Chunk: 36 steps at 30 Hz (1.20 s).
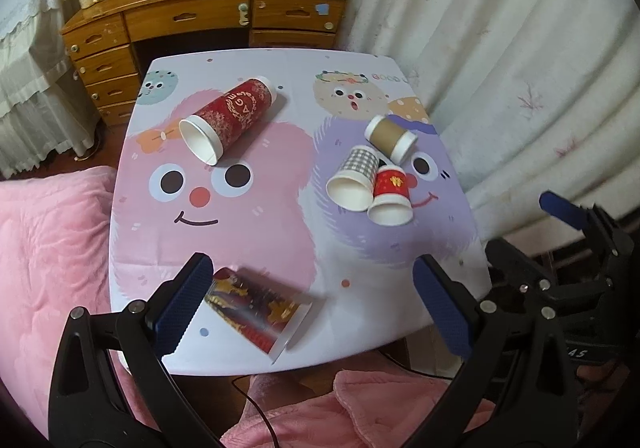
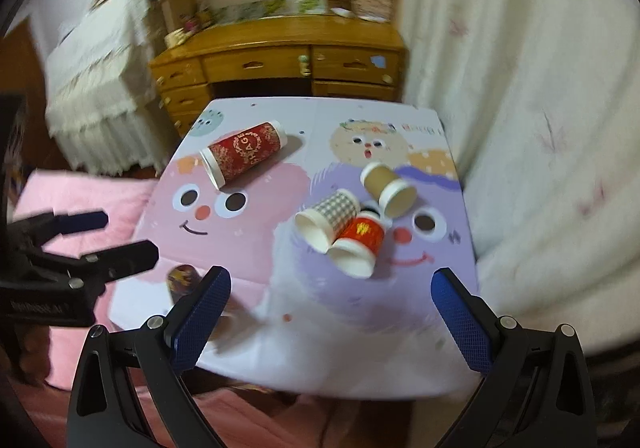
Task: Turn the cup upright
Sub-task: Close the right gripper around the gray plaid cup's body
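Several paper cups lie on their sides on the cartoon-print table (image 1: 280, 240). A dark patterned cup (image 1: 256, 310) lies blurred at the near edge, just ahead of my open left gripper (image 1: 308, 304), close to its left finger. It is mostly hidden in the right wrist view (image 2: 182, 278). A tall red cup (image 1: 228, 115) (image 2: 244, 153) lies at the far left. A checked cup (image 1: 354, 177) (image 2: 330, 217), a small red cup (image 1: 392, 191) (image 2: 358, 242) and a brown cup (image 1: 390, 135) (image 2: 388, 185) cluster at the right. My right gripper (image 2: 330, 322) is open and empty above the near edge.
A wooden desk with drawers (image 1: 200, 27) stands behind the table. White curtains (image 1: 520, 67) hang at the right. A pink blanket (image 1: 48, 268) lies left of and below the table. The right gripper's body (image 1: 580, 268) shows at the table's right corner.
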Each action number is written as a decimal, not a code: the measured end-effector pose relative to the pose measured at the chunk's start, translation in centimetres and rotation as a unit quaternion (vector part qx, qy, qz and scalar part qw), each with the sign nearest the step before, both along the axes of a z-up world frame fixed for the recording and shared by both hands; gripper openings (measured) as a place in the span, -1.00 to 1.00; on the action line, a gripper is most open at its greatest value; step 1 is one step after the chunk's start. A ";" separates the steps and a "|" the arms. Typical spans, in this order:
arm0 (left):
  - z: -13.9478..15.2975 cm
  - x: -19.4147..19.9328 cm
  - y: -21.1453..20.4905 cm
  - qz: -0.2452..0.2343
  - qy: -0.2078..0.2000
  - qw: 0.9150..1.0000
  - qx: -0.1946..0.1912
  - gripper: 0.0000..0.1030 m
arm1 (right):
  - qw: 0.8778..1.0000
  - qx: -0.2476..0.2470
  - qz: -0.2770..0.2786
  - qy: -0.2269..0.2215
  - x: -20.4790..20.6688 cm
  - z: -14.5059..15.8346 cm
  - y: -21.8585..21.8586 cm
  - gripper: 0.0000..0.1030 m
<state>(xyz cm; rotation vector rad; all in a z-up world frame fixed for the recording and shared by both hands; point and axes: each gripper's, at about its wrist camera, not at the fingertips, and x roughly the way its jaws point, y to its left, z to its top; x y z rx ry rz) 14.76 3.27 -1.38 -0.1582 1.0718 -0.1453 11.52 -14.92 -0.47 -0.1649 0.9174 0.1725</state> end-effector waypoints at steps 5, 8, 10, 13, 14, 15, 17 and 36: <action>-1.4 2.2 -1.3 0.071 0.027 0.997 -0.016 0.93 | 0.986 -0.078 0.146 -0.007 4.5 -0.9 -0.7 0.98; -2.6 2.9 -2.1 0.129 0.045 0.990 -0.035 0.93 | 0.965 -0.123 0.233 -0.003 7.4 -2.2 -0.9 0.98; -3.6 3.0 -2.6 0.164 0.056 0.984 -0.042 0.93 | 0.945 -0.155 0.287 0.001 9.3 -3.5 -1.2 0.98; -4.9 2.6 -3.0 0.213 0.070 0.973 -0.050 0.93 | 0.918 -0.196 0.345 0.002 12.1 -5.9 -1.2 0.98; -5.4 2.4 -3.1 0.232 0.076 0.968 -0.054 0.93 | 0.903 -0.215 0.372 0.004 13.4 -7.3 -1.4 0.98; -5.8 2.2 -3.2 0.244 0.081 0.965 -0.056 0.93 | 0.895 -0.225 0.385 0.006 14.2 -8.1 -1.4 0.98; -6.6 1.4 -3.3 0.272 0.093 0.956 -0.059 0.93 | 0.875 -0.243 0.419 0.012 16.0 -10.2 -1.5 0.97; -9.6 -5.9 -3.0 0.431 0.170 0.884 -0.067 0.93 | 0.747 -0.282 0.597 0.075 23.5 -20.1 5.7 0.95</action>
